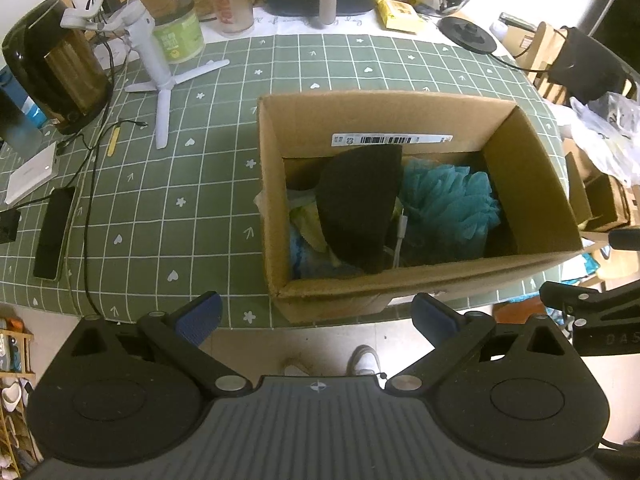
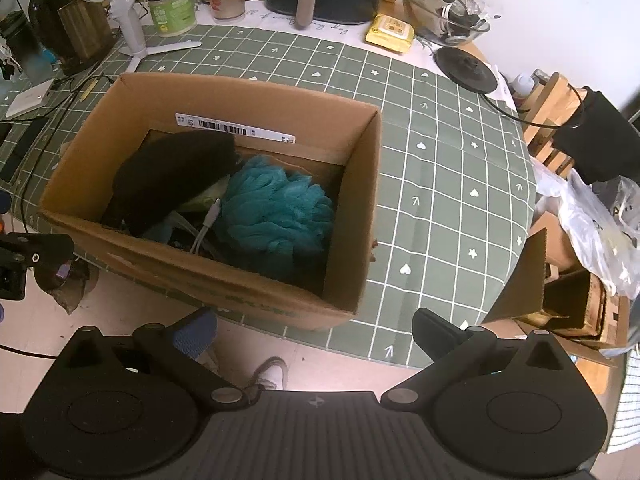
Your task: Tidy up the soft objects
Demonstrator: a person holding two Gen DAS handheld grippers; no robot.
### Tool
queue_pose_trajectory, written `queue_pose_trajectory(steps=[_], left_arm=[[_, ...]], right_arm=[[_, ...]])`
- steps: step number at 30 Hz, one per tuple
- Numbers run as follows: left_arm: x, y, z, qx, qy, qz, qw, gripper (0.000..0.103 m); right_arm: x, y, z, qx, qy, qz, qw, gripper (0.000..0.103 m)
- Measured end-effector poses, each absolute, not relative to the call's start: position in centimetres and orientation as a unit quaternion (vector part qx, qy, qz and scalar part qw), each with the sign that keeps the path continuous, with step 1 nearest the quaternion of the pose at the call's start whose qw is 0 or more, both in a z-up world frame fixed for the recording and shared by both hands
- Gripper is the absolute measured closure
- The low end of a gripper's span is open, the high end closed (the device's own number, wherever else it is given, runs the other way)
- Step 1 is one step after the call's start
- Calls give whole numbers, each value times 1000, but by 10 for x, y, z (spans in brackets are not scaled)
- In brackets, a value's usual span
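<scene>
Where cardboard walls rise, frilly loofah [image 2: 276, 216]

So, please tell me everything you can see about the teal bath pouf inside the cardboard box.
The teal bath pouf is a ruffled ball of fine mesh netting, and it looks soft and light. It lies in the right part of the cardboard box, low down and close to the right wall. A black soft object lies on its left side, and a white cable runs along its left edge. No fingers touch it.
</scene>
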State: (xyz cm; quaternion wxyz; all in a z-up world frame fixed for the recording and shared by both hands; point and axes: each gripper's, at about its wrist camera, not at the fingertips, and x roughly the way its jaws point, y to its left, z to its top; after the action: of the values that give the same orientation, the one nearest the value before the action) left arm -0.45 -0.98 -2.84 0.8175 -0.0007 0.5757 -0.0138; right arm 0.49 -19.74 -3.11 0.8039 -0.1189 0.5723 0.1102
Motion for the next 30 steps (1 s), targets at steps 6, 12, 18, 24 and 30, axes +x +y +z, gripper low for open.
queue_pose_trajectory(steps=[6,12,18,24,30], left_arm=[[-3,-15,-26,-1,575,-12,818,0],[-1,-18,-25,-1,577,-9,817,0],[0,-21,-25,-3,579,-9,816,0],[-1,-24,-24,-8,579,-10,815,0],[-1,-27,-22,-8,580,-9,815,0]], right_arm=[[7,-203,-31,-117,572,111,804,0],[9,-207,-31,-114,571,113,805,0],[10,-212,-30,-107,570,112,807,0],[9,-215,-30,-106,570,114,806,0],[10,-217,-30,-105,569,115,807,0]])
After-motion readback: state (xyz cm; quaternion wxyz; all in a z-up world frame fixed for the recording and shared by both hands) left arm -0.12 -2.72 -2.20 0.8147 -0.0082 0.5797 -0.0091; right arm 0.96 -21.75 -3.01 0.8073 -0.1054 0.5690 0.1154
